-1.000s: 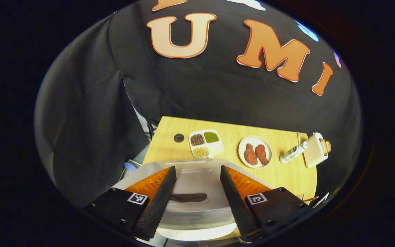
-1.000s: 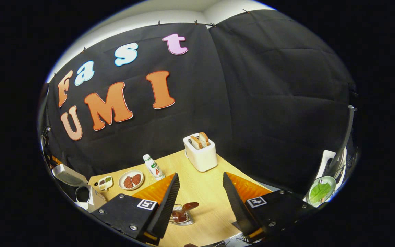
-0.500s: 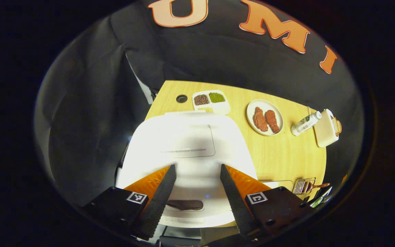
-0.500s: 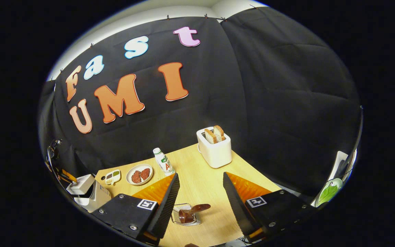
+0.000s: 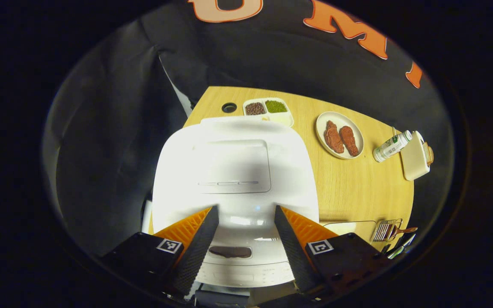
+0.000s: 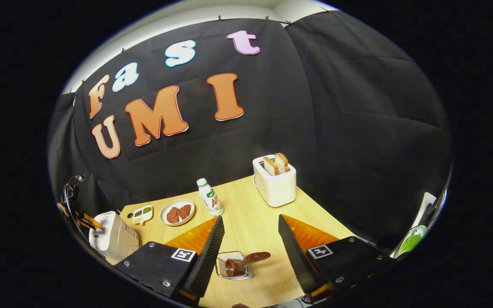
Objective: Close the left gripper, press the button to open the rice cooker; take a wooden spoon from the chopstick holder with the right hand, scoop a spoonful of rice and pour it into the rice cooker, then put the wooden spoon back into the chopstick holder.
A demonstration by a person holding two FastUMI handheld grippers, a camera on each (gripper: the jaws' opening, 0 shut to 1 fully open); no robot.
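Observation:
The white rice cooker (image 5: 233,171) stands with its lid down, its dark oval button (image 5: 230,252) on the front edge. My left gripper (image 5: 246,209) is open over the cooker's front, one finger on each side of the button, which shows between them. In the right gripper view the cooker (image 6: 111,237) sits far left. My right gripper (image 6: 250,219) is open above the table, holding nothing. Just beyond it stands the wire chopstick holder (image 6: 233,266) with the wooden spoon (image 6: 248,259) lying tilted in it. The holder (image 5: 385,231) also sits right of the cooker.
On the wooden table (image 5: 357,188) lie a sectioned tray of grains (image 5: 268,111), a plate with two pieces of meat (image 5: 340,134), a small bottle (image 5: 392,145) and a white toaster (image 6: 274,182) with bread. A clear box (image 5: 349,226) stands beside the holder.
The cooker's lid, raised a second ago, has swung down and is shut. The left gripper has tilted down over the cooker's top. The right gripper drifted slightly, both staying open.

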